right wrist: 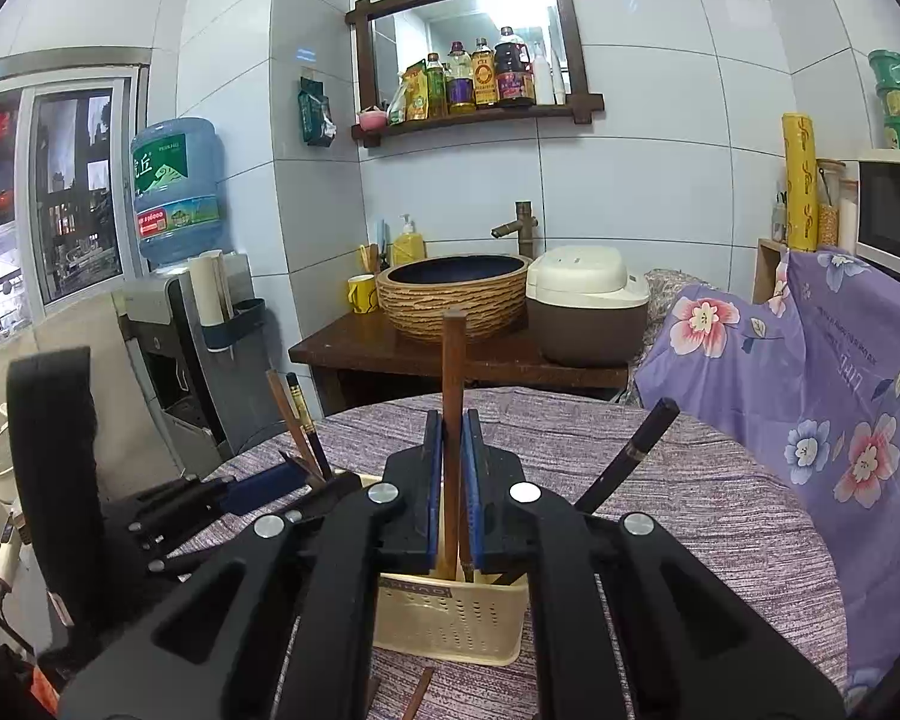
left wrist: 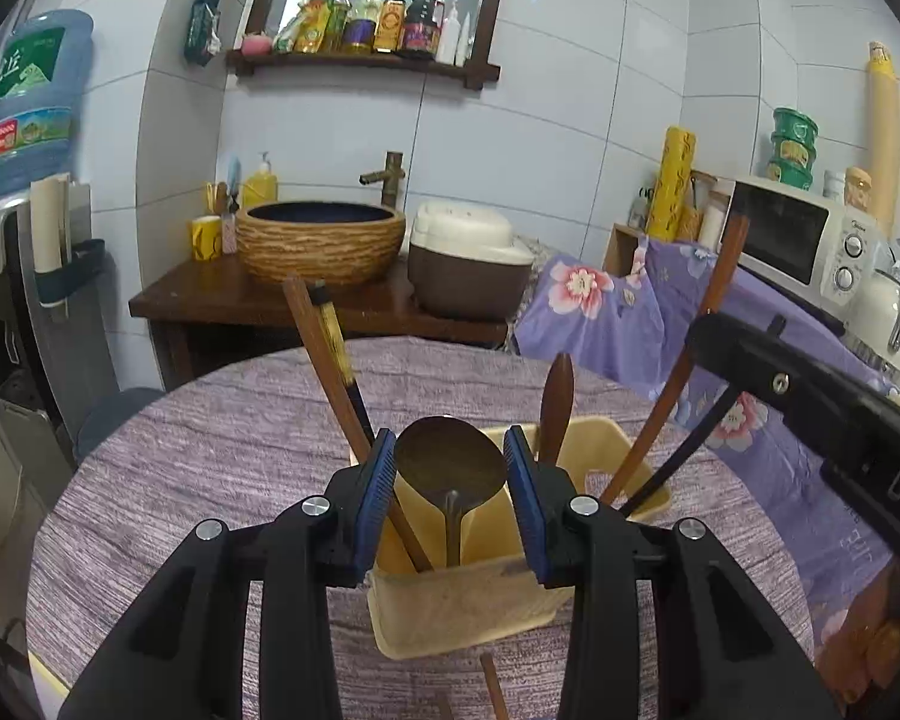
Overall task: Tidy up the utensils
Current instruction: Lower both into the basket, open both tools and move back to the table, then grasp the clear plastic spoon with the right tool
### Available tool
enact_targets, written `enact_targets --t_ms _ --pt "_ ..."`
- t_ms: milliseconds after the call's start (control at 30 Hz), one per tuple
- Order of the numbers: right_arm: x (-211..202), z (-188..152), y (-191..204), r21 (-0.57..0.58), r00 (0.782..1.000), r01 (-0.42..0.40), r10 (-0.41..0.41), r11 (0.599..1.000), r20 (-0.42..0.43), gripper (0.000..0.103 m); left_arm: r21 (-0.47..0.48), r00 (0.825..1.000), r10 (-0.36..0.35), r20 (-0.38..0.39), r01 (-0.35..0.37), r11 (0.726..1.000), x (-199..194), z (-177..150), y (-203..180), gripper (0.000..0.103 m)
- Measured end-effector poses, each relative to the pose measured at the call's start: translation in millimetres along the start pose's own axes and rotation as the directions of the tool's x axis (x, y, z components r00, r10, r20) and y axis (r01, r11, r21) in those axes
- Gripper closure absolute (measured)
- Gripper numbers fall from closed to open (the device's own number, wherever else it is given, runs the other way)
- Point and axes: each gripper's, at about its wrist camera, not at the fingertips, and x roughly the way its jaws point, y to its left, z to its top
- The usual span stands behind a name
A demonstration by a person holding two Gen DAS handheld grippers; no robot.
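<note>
A cream utensil holder (left wrist: 468,612) (right wrist: 450,612) stands on the purple-clothed round table (left wrist: 210,450). My left gripper (left wrist: 450,474) is shut on the bowl of a dark spoon (left wrist: 450,462), whose handle runs down into the holder. My right gripper (right wrist: 452,456) is shut on an upright brown wooden stick (right wrist: 453,360) whose lower end is inside the holder. Brown and black chopsticks (left wrist: 330,360), a wooden spoon (left wrist: 557,402) and a black chopstick (right wrist: 630,456) lean in the holder too. The left gripper (right wrist: 294,477) shows at the left of the right wrist view.
A loose brown stick (left wrist: 492,684) (right wrist: 420,690) lies on the cloth in front of the holder. Behind the table are a woven basin (left wrist: 321,240), a rice cooker (left wrist: 468,264) and a floral purple cloth (right wrist: 810,372). A microwave (left wrist: 798,240) sits at the right.
</note>
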Motion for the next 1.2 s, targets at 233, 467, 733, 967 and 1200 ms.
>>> enact_targets --t_ms 233,467,733,967,1200 --pt "-6 -7 -3 0.004 1.000 -0.001 0.001 1.000 -0.004 0.094 -0.008 0.999 -0.014 -0.032 0.013 1.000 -4 -6 3 0.055" --pt "-50 -23 5 -0.036 0.999 0.006 -0.004 0.999 0.043 0.055 0.005 0.999 -0.008 -0.032 0.008 1.000 -40 -22 4 0.035" --pt "-59 -87 8 -0.048 0.986 -0.054 0.045 0.997 -0.162 0.055 -0.020 0.990 0.047 -0.130 -0.050 0.999 -65 -68 17 0.033" --pt "-41 -172 13 -0.030 0.907 -0.140 0.116 0.990 -0.404 0.055 -0.017 0.982 0.085 -0.170 -0.089 0.996 -77 -105 21 0.033" --pt "-27 -206 21 -0.056 0.853 -0.168 0.116 0.984 -0.509 0.055 -0.028 0.974 0.092 -0.205 -0.100 0.995 -79 -121 26 0.033"
